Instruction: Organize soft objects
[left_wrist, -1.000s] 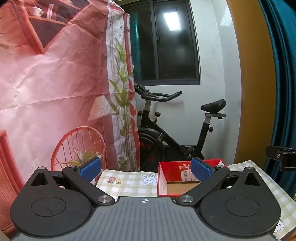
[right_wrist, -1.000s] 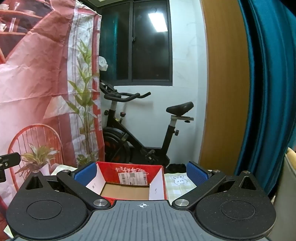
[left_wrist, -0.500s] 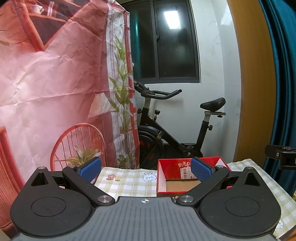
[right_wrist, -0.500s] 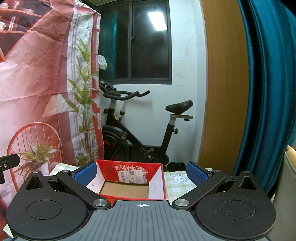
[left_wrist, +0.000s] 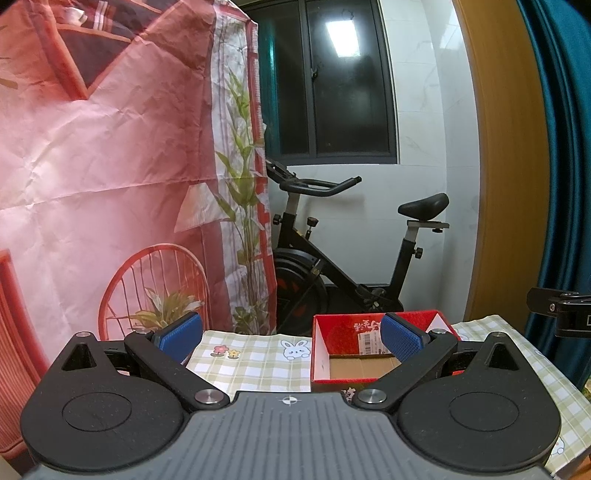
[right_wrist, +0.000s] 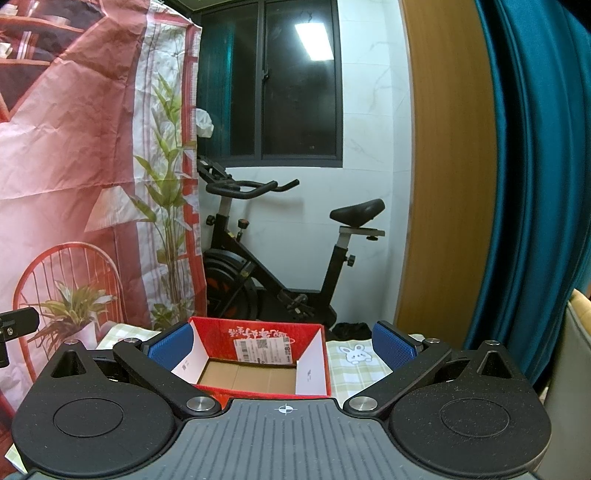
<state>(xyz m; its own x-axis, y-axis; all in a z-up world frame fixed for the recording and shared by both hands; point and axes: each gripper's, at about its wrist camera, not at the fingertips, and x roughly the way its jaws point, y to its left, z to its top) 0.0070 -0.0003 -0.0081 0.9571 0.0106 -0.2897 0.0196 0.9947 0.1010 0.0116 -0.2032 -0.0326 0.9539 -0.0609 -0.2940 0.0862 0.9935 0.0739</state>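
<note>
L hand-held gripper (left_wrist: 290, 338): jaws wide apart, nothing held. R hand-held gripper (right_wrist: 282, 345): same, spread wide, empty. Both hover over counter (left_wrist: 255, 365) w/ checked cloth. Red box (right_wrist: 258, 363) sits open on cloth, cardboard floor bare; just ahead of R, fwd-right of L. No soft items visible. Behind: exercise bike (right_wrist: 280, 258), window (left_wrist: 332, 85).

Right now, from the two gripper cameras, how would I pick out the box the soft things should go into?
Find the black exercise bike under the dark window; in front of it lies a green-and-white checked tablecloth with rabbit prints. On that cloth stands an open red cardboard box, empty, with white inner flaps, a brown floor and a barcode label on its far wall. Nothing else on the cloth stands up.
</note>
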